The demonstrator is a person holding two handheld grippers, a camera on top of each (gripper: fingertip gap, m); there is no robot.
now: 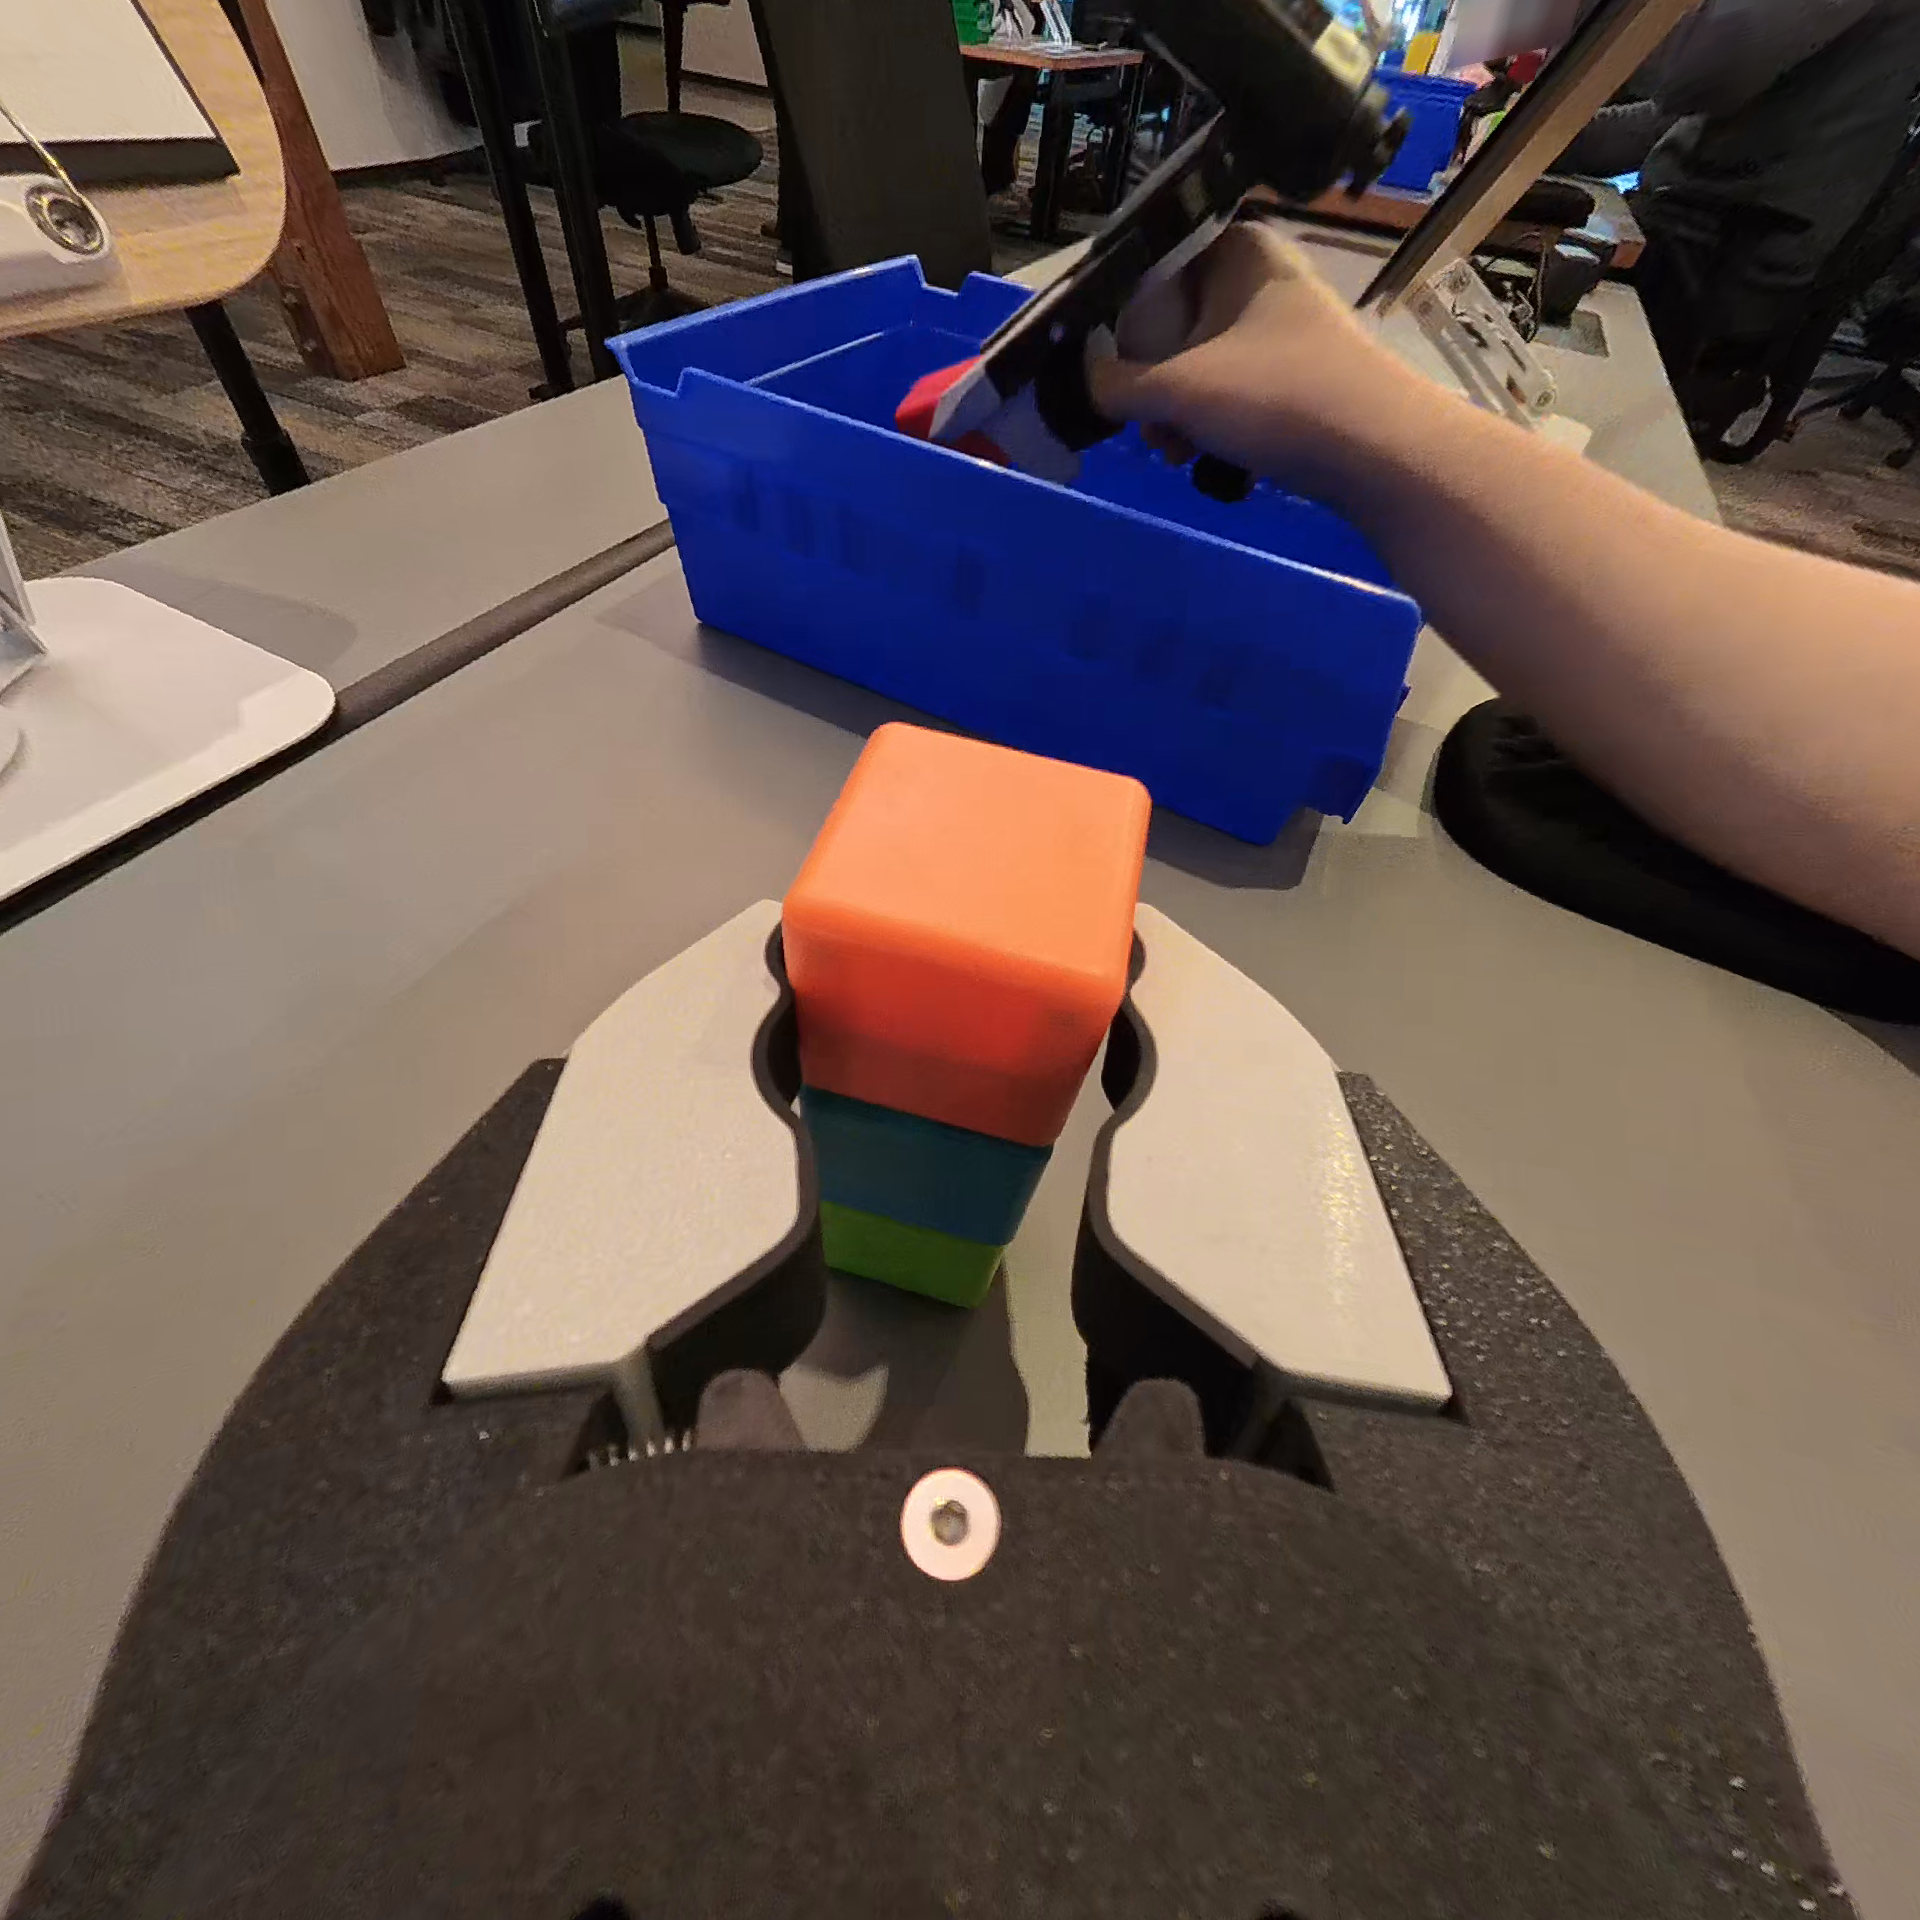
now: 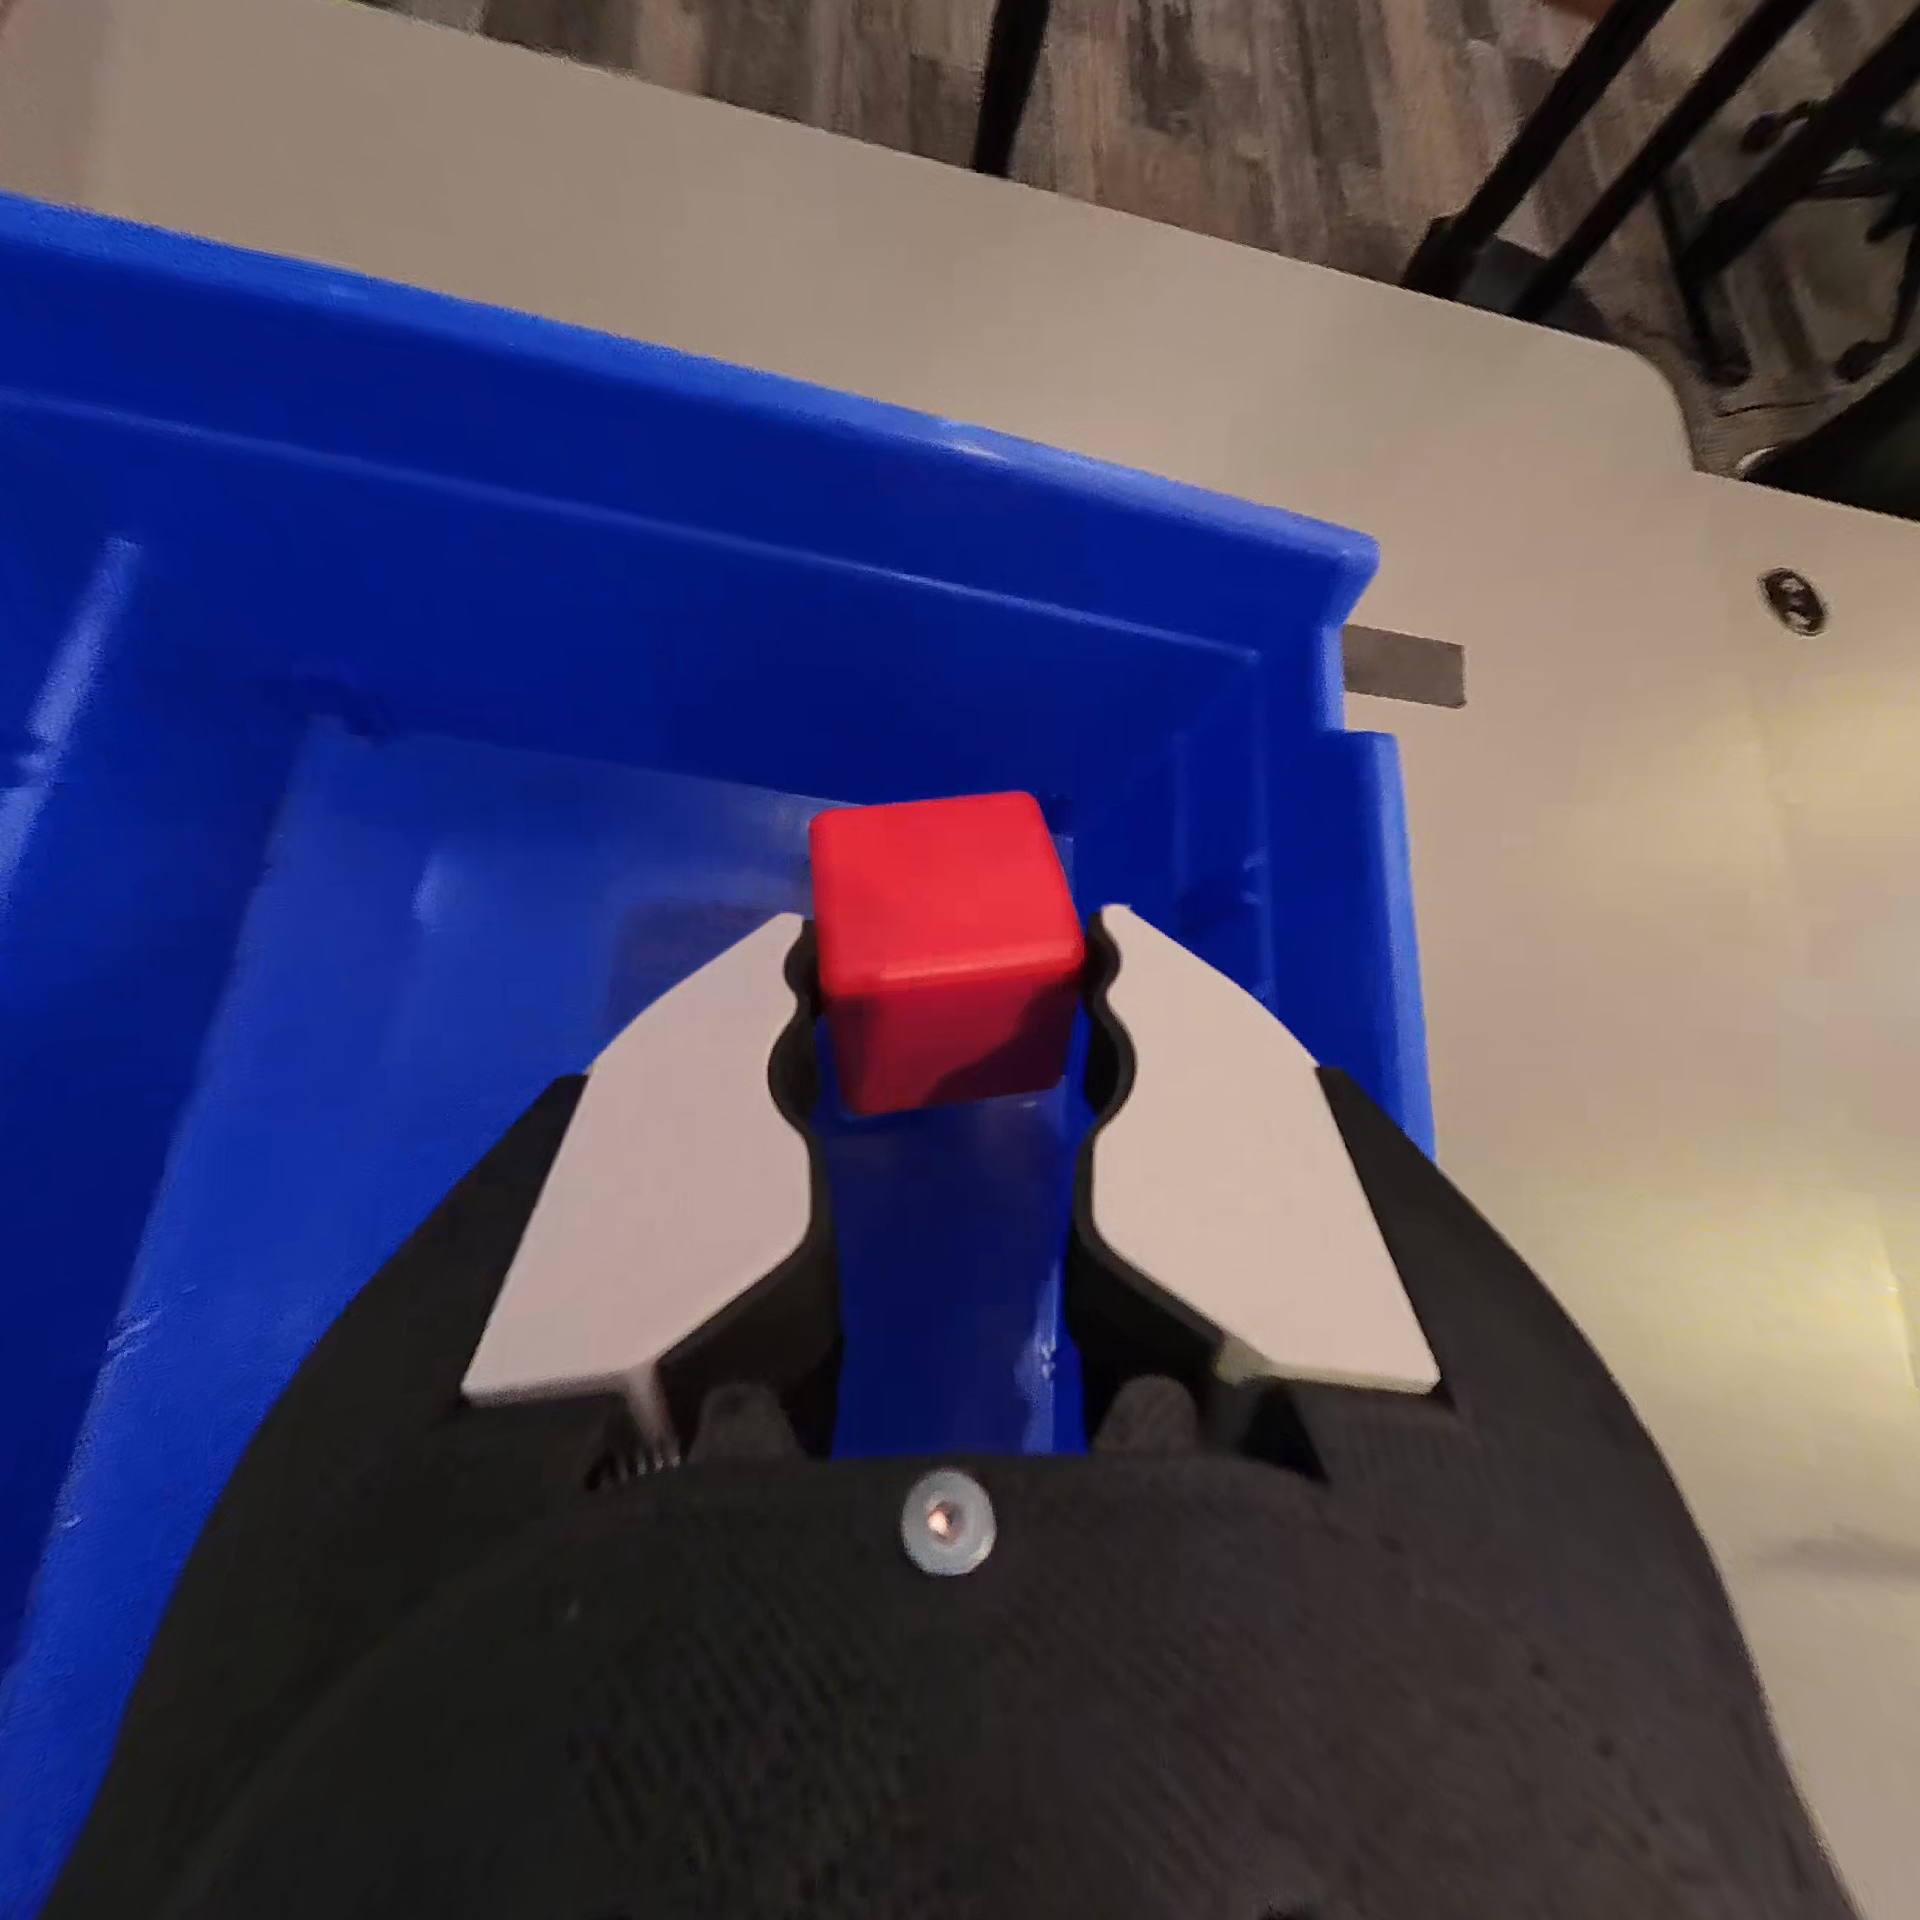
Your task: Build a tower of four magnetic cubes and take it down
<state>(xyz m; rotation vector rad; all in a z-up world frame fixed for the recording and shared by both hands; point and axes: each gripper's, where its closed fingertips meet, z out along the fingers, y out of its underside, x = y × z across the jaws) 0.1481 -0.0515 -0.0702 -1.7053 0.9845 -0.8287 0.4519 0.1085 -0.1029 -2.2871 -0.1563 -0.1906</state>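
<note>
A tower of three cubes stands on the grey table (image 1: pixel 416 987): an orange cube (image 1: pixel 966 883) on top, a teal cube (image 1: pixel 925 1164) under it, and a green cube (image 1: pixel 909 1262) at the bottom. My left gripper (image 1: pixel 958 935) is shut on the orange cube, its fingertips pressed against both sides. My right gripper (image 2: pixel 948 920) is shut on a red cube (image 2: pixel 940 935) and holds it inside the blue bin (image 2: pixel 520 623), near a corner. The left wrist view shows the bin (image 1: pixel 1039 613) behind the tower, with the right gripper (image 1: pixel 961 400) and red cube (image 1: pixel 920 405) in it.
A person's forearm (image 1: pixel 1558 603) reaches over the bin from the right. A black pad (image 1: pixel 1621 862) lies at the right of the table. A white stand base (image 1: pixel 135 707) sits at the left. Office chairs and desks stand beyond the table edge. The gap from one gripper's tips to the other's is roughly 35 cm.
</note>
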